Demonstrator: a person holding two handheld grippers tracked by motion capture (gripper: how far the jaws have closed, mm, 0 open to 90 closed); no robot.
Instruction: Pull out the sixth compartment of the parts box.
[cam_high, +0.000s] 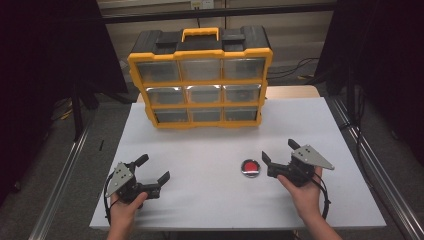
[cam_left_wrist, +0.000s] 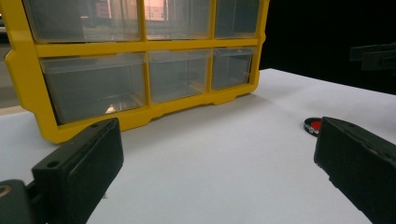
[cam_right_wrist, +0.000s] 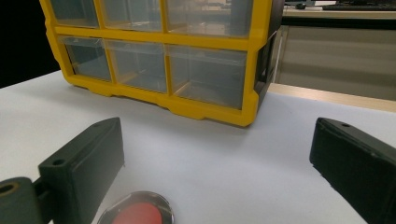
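A yellow and black organiser (cam_high: 200, 80) with clear drawers stands upright at the back of the white table (cam_high: 310, 130); its drawer fronts also face me in the left gripper view (cam_left_wrist: 140, 70) and the right gripper view (cam_right_wrist: 159, 60). A small round red disc with a metal rim (cam_high: 250, 167) lies flat on the table, front right of centre. My right gripper (cam_high: 280, 152) is open just to the right of the disc, which shows low between its jaws (cam_right_wrist: 137, 212). My left gripper (cam_high: 152, 167) is open at the front left, holding nothing; the disc (cam_left_wrist: 314, 125) lies off to its right.
The table's front edge runs just below both hands. Metal rails (cam_high: 65, 170) flank the table on either side, and cables lie on the floor behind the organiser. A wooden surface (cam_high: 292, 92) sits behind the table at the right.
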